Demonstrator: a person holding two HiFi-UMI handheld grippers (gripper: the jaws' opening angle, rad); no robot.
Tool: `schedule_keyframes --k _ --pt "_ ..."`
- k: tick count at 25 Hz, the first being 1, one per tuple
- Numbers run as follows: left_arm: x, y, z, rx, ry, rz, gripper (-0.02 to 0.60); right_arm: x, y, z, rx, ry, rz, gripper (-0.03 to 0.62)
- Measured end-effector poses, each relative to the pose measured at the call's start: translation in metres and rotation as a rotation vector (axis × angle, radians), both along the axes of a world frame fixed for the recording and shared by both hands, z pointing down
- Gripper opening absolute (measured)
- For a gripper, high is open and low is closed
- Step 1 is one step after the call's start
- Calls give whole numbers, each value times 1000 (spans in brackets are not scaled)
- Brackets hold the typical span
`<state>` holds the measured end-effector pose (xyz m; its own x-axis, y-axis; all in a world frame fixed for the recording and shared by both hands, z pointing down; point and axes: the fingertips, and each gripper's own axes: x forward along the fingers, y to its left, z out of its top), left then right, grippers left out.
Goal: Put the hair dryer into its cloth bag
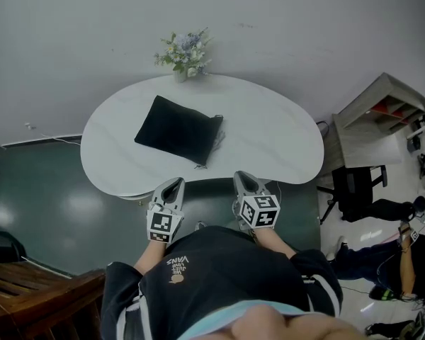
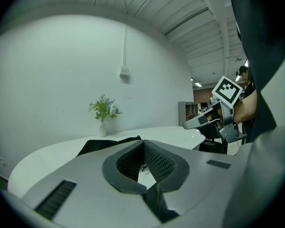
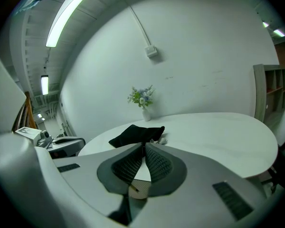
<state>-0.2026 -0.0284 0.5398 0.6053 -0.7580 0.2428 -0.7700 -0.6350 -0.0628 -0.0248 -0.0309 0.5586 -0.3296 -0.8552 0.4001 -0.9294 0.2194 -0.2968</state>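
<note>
Cloth bag (image 1: 178, 129), black and plump, lies flat on the white table (image 1: 276, 129) near the flower vase (image 1: 185, 55), with its gathered end toward the right. We see no hair dryer outside it, so we judge that it sits inside. We hold the left gripper (image 1: 176, 183) and right gripper (image 1: 242, 176) side by side at the table's near edge, well apart from the bag. Each has its jaws closed on nothing, which we read as a rest pose, since nothing is left to grasp.
</note>
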Motion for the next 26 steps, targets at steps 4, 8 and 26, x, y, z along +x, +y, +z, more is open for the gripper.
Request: schedule_keyframes --k 4,8,26 --pt "-4 6 -6 12 22 -6 20 -2 6 0 -4 5 4 49" --pt "-2 9 -13 25 35 -2 20 -4 8 -2 -3 9 -2 48" --pt "14 11 -11 13 60 29 19 -8 3 -7 9 18 -25 44"
